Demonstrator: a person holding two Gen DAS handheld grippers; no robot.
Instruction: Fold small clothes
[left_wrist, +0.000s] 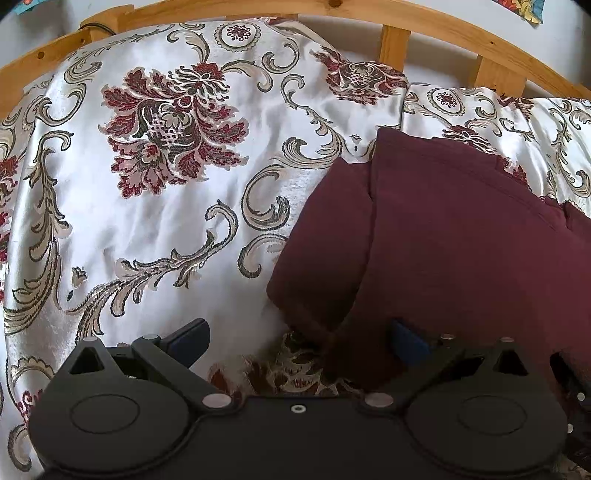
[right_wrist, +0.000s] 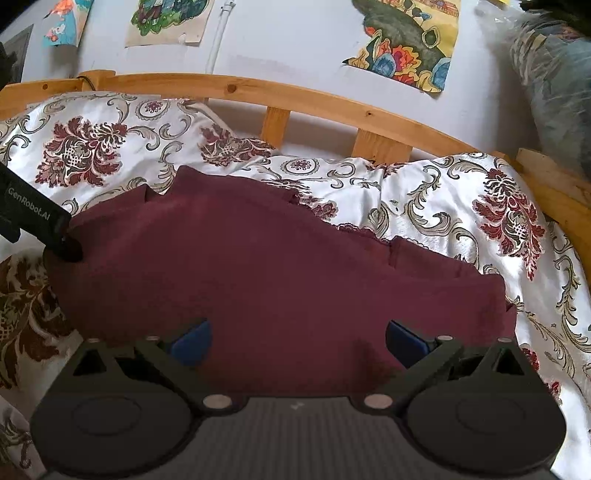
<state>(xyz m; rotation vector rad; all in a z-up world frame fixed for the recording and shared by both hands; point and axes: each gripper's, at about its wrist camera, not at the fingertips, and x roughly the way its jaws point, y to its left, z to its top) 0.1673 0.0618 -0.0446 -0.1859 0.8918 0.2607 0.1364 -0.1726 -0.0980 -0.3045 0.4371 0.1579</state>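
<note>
both grippers wide, empty: left gripper (left_wrist: 299, 343) at maroon garment (right_wrist: 280, 273) corner, right gripper (right_wrist: 298, 341) over hem. pinch both layers, lift evenly.

One maroon garment (right_wrist: 280, 273), two grippers, three wall pictures.

My left claw (left_wrist: 297, 341) and right claw (right_wrist: 298, 341) are matte black with blue pads (right_wrist: 192, 345), round silver pivot pins and white "GenRobot.AI" lettering.
</note>
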